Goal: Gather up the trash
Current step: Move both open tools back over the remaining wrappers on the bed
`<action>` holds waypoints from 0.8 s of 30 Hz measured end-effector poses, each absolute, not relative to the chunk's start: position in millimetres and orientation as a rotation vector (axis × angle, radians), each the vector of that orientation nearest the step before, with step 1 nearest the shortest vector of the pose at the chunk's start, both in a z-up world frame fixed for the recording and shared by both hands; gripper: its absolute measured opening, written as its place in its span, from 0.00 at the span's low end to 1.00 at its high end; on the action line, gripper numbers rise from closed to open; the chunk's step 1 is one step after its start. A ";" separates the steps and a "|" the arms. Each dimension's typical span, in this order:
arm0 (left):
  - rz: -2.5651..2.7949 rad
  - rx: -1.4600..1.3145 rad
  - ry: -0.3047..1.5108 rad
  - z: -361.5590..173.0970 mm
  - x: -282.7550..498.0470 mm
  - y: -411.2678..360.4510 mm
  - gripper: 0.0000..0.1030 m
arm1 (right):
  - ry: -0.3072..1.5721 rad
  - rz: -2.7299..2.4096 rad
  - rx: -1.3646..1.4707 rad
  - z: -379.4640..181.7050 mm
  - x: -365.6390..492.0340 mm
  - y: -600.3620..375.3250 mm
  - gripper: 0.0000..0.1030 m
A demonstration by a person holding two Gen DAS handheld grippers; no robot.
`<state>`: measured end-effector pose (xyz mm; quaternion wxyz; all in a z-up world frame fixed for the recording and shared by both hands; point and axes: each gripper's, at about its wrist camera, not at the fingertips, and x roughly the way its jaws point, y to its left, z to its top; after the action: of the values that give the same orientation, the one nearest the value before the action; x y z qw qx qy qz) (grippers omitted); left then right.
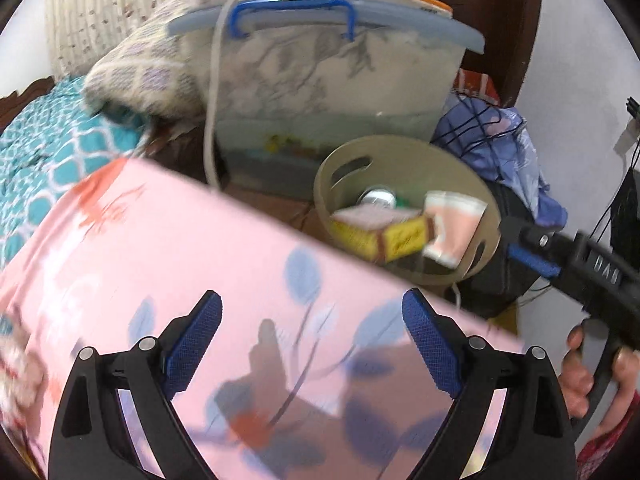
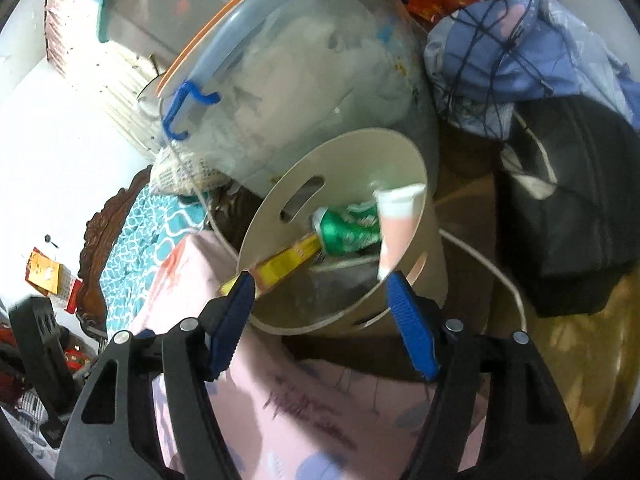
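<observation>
My left hand-held gripper (image 1: 312, 320) hangs wide apart and empty over the pink floral sheet (image 1: 200, 280) short of the beige bin (image 1: 404, 152). My right hand-held gripper (image 2: 320, 304) stands parted at the bin's near rim, nothing between its jaws. Inside the bin lie the trash: a yellow box (image 1: 384, 236), a green can (image 2: 348, 230) and a pink paper cup (image 1: 452, 224). Behind the bin stands a clear storage tub (image 1: 328, 92); a blue cloth bundle (image 1: 488, 144) sits to the bin's right.
</observation>
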<state>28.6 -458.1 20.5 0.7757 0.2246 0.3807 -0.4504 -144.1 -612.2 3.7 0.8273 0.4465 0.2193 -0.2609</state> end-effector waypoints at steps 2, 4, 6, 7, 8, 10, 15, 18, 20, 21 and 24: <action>-0.945 0.488 0.819 18.2 26.8 -438.2 0.85 | 0.476 -0.546 0.942 3.7 -141.9 -600.0 0.68; -0.912 0.489 0.803 17.0 23.2 -412.5 0.85 | 0.482 -0.536 0.942 3.9 -140.3 -590.0 0.68; -0.888 0.489 0.794 16.3 22.0 -392.6 0.85 | 0.492 -0.528 0.933 4.8 -137.0 -578.2 0.68; -0.872 0.486 0.794 15.7 22.9 -381.8 0.86 | 0.497 -0.521 0.930 5.1 -135.3 -573.5 0.68; -0.854 0.480 0.796 15.0 23.9 -368.2 0.86 | 0.503 -0.513 0.926 6.0 -132.9 -567.5 0.68; -0.828 0.466 0.802 15.0 26.9 -348.9 0.86 | 0.514 -0.500 0.913 8.2 -127.8 -557.1 0.68; -0.733 0.434 0.805 15.9 37.9 -298.8 0.86 | 0.544 -0.518 0.838 17.1 -114.6 -528.0 0.69; -0.679 0.413 0.800 17.7 46.2 -272.8 0.86 | 0.551 -0.490 0.834 21.1 -109.5 -516.4 0.68; -0.648 0.402 0.800 17.7 49.0 -257.6 0.86 | 0.570 -0.487 0.809 22.9 -104.2 -507.2 0.68; -0.632 0.394 0.802 17.3 50.1 -249.5 0.86 | 0.579 -0.480 0.796 23.8 -101.1 -500.8 0.68; -0.596 0.371 0.814 15.7 52.5 -230.4 0.86 | 0.604 -0.460 0.762 25.9 -93.1 -483.4 0.68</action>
<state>52.5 -230.4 15.7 0.8590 0.1768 0.3876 -0.2839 -93.1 -483.4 25.9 0.8587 0.3631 0.2876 -0.2192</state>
